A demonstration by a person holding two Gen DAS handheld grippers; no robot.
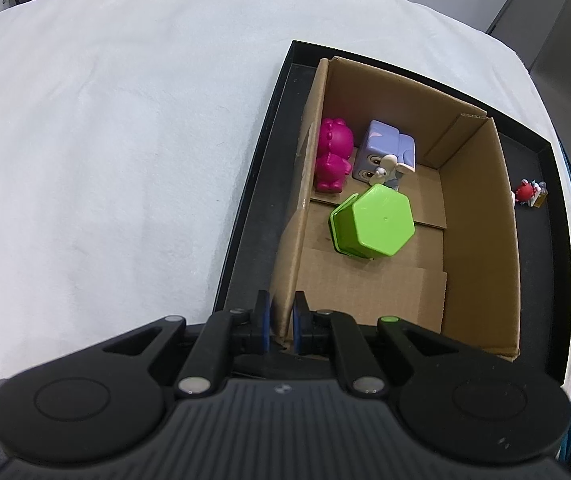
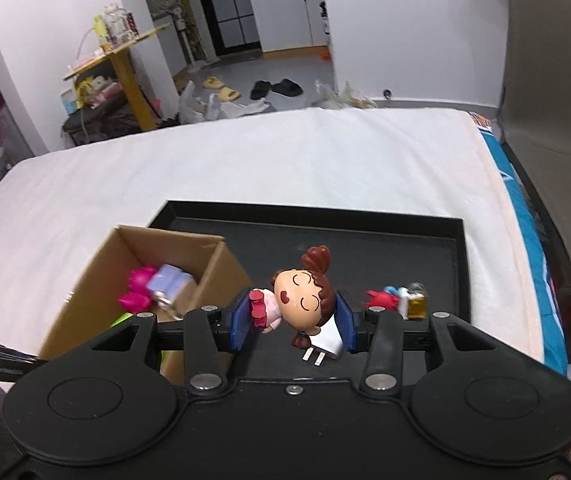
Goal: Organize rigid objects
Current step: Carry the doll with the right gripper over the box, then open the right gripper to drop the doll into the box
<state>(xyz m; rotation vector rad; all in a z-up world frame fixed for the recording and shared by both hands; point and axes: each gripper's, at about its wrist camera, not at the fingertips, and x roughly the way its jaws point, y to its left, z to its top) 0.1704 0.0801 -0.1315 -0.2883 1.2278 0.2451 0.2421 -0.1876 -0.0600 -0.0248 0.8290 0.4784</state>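
Note:
A cardboard box stands in a black tray on a white cloth. Inside it lie a magenta figure, a lilac cube toy, a small white figure and a green hexagonal cup on its side. My left gripper is shut on the box's near-left wall. My right gripper is shut on a cartoon girl figure with brown hair and a white plug base, held above the tray. The box is at its left.
A small red crab toy and a tiny yellow bottle lie on the tray's right side, also visible as the red toy past the box. White cloth spreads left and beyond. A grey chair stands at the right.

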